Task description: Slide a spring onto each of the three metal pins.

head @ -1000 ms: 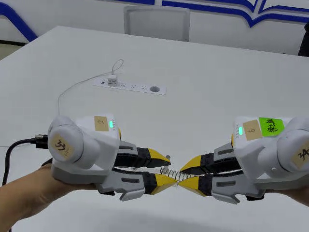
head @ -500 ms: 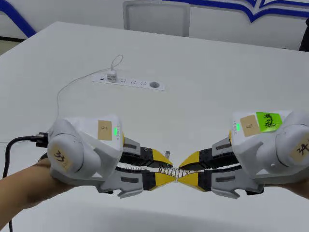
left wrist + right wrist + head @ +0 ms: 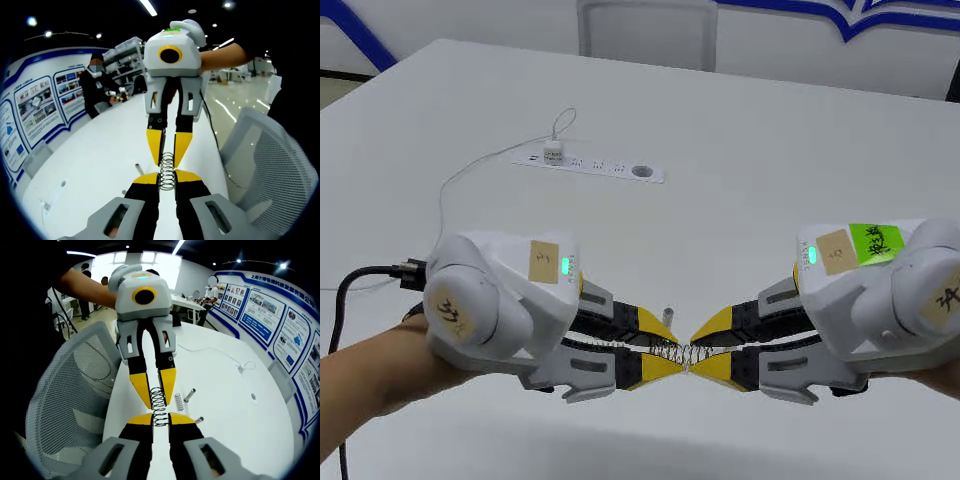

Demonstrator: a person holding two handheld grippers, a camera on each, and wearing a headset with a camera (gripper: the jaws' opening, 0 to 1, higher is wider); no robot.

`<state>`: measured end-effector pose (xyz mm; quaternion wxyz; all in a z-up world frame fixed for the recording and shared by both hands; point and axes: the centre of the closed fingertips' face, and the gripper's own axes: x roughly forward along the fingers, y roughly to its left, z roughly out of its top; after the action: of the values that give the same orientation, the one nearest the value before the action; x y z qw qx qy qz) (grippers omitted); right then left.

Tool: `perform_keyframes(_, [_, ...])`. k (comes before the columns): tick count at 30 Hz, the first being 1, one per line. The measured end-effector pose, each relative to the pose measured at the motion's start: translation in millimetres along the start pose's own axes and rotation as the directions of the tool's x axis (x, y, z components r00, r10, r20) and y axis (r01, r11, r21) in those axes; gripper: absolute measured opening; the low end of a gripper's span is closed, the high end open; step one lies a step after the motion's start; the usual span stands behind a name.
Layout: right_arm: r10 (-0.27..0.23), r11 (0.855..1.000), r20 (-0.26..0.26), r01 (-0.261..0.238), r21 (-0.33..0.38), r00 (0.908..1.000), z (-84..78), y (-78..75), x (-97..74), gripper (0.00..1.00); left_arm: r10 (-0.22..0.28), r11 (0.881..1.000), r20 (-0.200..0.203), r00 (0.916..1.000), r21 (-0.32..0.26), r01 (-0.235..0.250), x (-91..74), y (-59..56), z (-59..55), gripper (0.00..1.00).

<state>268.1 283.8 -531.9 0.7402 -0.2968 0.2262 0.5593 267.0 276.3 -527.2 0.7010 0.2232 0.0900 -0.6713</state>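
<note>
The left gripper (image 3: 663,350) and right gripper (image 3: 708,348) are held level, tip to tip, just above the white table (image 3: 740,200). Each is closed narrowly on one end of a thin, silvery coiled spring (image 3: 678,353), which bridges the tips. Just beyond the tips a pin (image 3: 668,316) stands upright. Farther out lies a power strip (image 3: 590,166), and beyond it a chair (image 3: 645,30) is seen.
</note>
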Motion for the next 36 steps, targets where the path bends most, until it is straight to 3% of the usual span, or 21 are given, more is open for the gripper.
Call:
perform_keyframes(4, [0.031,0.999,0.007,-0.031,0.016,0.9995,-1.0,4.0,1.6,0.15,-0.014,1.000,-0.002,0.9999,-0.003,0.014,-0.6,-2.6,-1.4,0.10])
perform_keyframes(8, [0.021,0.999,-0.003,-0.021,0.030,0.9998,-8.1,0.8,3.3,0.15,-0.011,1.000,0.009,0.9999,-0.020,0.011,-4.1,0.6,0.2,0.10])
perform_keyframes(11, [0.015,0.997,0.051,-0.019,0.079,0.9986,-1.7,-2.5,0.2,0.11,-0.010,1.000,0.012,0.9999,-0.018,0.010,-5.2,0.6,1.1,0.10])
perform_keyframes(14, [0.021,0.995,0.073,-0.027,0.093,0.9971,0.1,-3.3,-3.3,0.11,-0.008,1.000,0.025,0.9997,-0.023,0.009,-6.4,1.1,3.7,0.10])
perform_keyframes(21, [0.041,0.995,0.100,-0.050,0.086,0.9941,6.2,2.2,-6.5,0.11,-0.019,1.000,-0.001,0.9998,-0.002,0.019,-2.7,-2.0,-0.7,0.10])
perform_keyframes(25, [0.036,0.992,0.158,-0.055,0.117,0.9868,17.2,0.0,-12.1,0.11,-0.010,1.000,0.003,0.9999,-0.006,0.010,-2.5,-0.4,0.4,0.10])
perform_keyframes(30, [0.013,0.991,0.193,-0.039,0.131,0.9811,26.8,-5.1,-14.4,0.11,0.018,0.999,0.015,0.9997,-0.027,-0.018,-2.6,5.3,3.7,0.10])
perform_keyframes(36, [0.012,0.988,0.246,-0.050,0.149,0.9691,39.8,-4.9,-12.9,0.11,0.021,0.998,0.015,0.9997,-0.053,-0.020,0.3,4.1,4.3,0.10])
